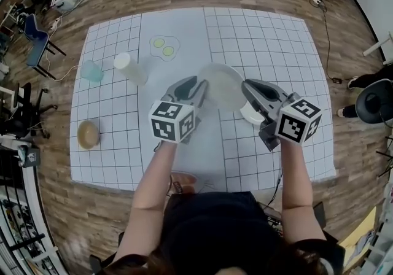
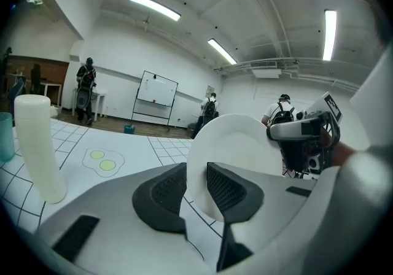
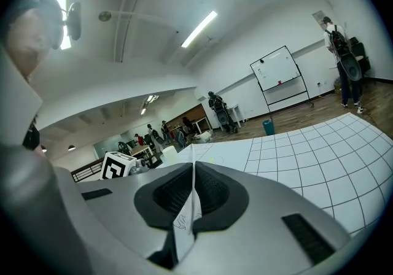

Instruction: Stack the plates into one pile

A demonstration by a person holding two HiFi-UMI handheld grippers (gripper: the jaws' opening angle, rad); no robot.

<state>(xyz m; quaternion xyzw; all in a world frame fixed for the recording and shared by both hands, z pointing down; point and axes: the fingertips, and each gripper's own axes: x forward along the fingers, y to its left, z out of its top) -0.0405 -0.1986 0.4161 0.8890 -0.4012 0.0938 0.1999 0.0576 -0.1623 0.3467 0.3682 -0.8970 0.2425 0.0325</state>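
My left gripper (image 1: 202, 91) (image 2: 196, 175) is shut on the rim of a white plate (image 1: 222, 83) (image 2: 236, 139). That plate stands tilted above the middle of the gridded mat (image 1: 270, 40). In the left gripper view it rises between the two dark pads, and my right gripper (image 2: 301, 139) shows behind it. My right gripper (image 1: 249, 92) (image 3: 192, 172) is shut on a second, thin white plate (image 1: 250, 114) (image 3: 184, 224). This one is edge-on between its pads and mostly hidden under the gripper in the head view. The two grippers are close together, side by side.
A tall white cup (image 1: 130, 66) (image 2: 38, 145) and a teal cup (image 1: 92, 71) stand at the mat's left. A brown bowl (image 1: 88, 134) sits lower left. A fried-egg print (image 1: 164, 46) lies at the back. A pinkish dish (image 1: 184, 180) is by the near edge.
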